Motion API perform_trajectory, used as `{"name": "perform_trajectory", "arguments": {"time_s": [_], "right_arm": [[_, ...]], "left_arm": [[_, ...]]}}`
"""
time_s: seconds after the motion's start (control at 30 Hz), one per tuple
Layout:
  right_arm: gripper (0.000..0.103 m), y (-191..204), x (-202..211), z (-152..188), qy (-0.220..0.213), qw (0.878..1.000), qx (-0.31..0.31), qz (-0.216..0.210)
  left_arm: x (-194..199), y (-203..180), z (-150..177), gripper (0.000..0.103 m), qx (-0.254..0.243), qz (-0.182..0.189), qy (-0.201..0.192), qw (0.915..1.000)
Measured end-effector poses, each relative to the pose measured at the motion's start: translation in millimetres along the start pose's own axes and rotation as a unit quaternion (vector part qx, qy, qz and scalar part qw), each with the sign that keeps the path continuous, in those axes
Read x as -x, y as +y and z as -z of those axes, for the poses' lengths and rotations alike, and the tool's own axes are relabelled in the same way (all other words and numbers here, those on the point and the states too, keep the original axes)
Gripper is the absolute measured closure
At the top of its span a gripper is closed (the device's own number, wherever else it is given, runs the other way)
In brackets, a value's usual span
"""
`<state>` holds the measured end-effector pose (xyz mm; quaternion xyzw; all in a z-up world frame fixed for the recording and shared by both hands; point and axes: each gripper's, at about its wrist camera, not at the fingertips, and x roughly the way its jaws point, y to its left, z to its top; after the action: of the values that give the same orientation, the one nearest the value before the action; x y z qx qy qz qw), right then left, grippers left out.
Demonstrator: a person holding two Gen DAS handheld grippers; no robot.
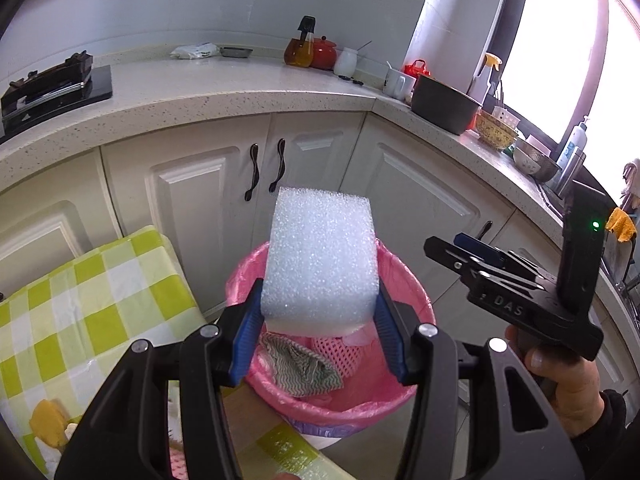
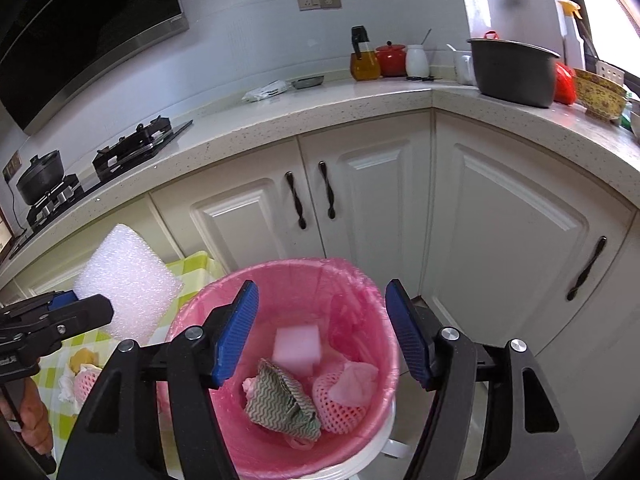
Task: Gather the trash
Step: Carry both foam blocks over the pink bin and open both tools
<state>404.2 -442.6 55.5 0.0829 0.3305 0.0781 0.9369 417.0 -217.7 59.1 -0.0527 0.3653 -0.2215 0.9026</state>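
- Nearest my left lens: left gripper point(image 1: 320, 312), blue pads pressed against both sides of a white foam block point(image 1: 320, 264). Block stands upright in the grip, most of its length sticking out past the fingertips.
- Foam block hangs above the near rim of the bin point(image 1: 416, 300); from the right wrist view it sits left of the rim, over the table edge, so I cannot tell how much of it is over the opening.
- Right gripper point(image 2: 322, 332) has its jaws spread wide with nothing between them, hovering over the bin mouth.
- Bin is lined with a pink bag point(image 2: 360, 280). Inside: a smaller white foam piece point(image 2: 296, 346), a zigzag-patterned cloth point(image 2: 280, 404), a pink fruit net point(image 2: 340, 404) with crumpled pink wrap on top. Room remains above them to the rim.
- Checked tablecloth point(image 1: 80, 300) edge lies just beside the bin's left side; more scraps lie on it point(image 2: 80, 372).
- Cabinet doors point(image 2: 376, 200) stand close behind the bin; countertop point(image 1: 240, 92) edge overhangs above.
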Motion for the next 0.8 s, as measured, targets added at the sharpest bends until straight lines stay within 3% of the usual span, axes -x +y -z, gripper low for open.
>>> {"name": "perform_trajectory", "arguments": {"time_s": [0.17, 0.2, 0.23, 0.27, 0.53, 0.8], "right_arm": [[0.040, -19.6, 13.3, 0.7, -0.006, 1.000, -0.017, 0.009], [0.040, -21.9, 15.2, 1.3, -0.006, 1.000, -0.018, 0.010], [0.040, -23.8, 17.5, 2.2, -0.006, 1.000, -0.016, 0.012], [0.040, -23.6, 18.4, 2.6, -0.005, 1.000, -0.015, 0.012], [0.040, -22.1, 21.6, 7.0, -0.001, 1.000, -0.017, 0.009], [0.036, -4.6, 29.8, 24.3, 0.005, 1.000, -0.011, -0.002]], "left_arm": [[-17.8, -14.0, -9.9, 0.051, -0.010, -0.001, 0.006, 0.9999], [-20.7, -16.1, -11.9, 0.047, -0.012, -0.004, 0.007, 0.9999], [-24.5, -17.9, -14.2, 0.031, -0.014, -0.009, 0.010, 0.9998], [-26.3, -19.0, -15.4, 0.030, -0.014, -0.009, 0.010, 0.9998], [-14.2, -12.7, -7.5, 0.030, -0.011, -0.016, 0.007, 0.9998], [28.6, 20.5, 13.8, 0.030, 0.018, -0.033, -0.013, 0.9992]]}}
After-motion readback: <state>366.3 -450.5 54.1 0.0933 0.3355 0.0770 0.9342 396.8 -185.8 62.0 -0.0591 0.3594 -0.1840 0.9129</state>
